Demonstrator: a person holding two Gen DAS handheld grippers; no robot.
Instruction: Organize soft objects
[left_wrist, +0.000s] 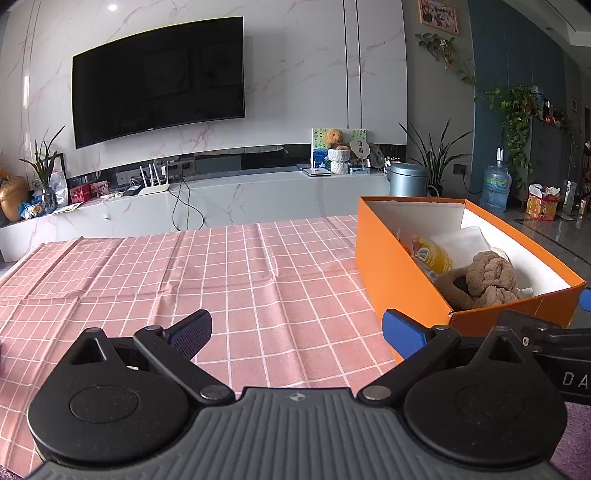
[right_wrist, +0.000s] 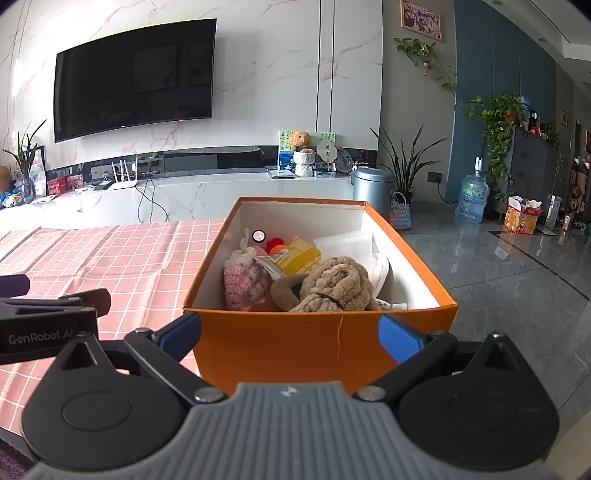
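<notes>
An orange box (right_wrist: 295, 343) stands on the pink checked tablecloth (left_wrist: 221, 280); it also shows in the left wrist view (left_wrist: 391, 273) at the right. Inside lie a brown plush toy (right_wrist: 336, 284), a pink crocheted item (right_wrist: 243, 282), a yellow packet (right_wrist: 295, 256), a small red-orange piece (right_wrist: 275, 245) and clear plastic bags (right_wrist: 351, 242). The brown plush (left_wrist: 487, 280) and yellow packet (left_wrist: 432, 254) show in the left view too. My right gripper (right_wrist: 291, 332) is open and empty, its fingers spread in front of the box's near wall. My left gripper (left_wrist: 299, 328) is open and empty over the cloth, left of the box.
A white marble TV bench (left_wrist: 221, 199) with a router, plants and small items stands behind the table, a large TV (left_wrist: 159, 77) above it. A grey bin (right_wrist: 371, 188), a water jug (right_wrist: 472, 197) and a grey tiled floor (right_wrist: 498, 266) lie to the right.
</notes>
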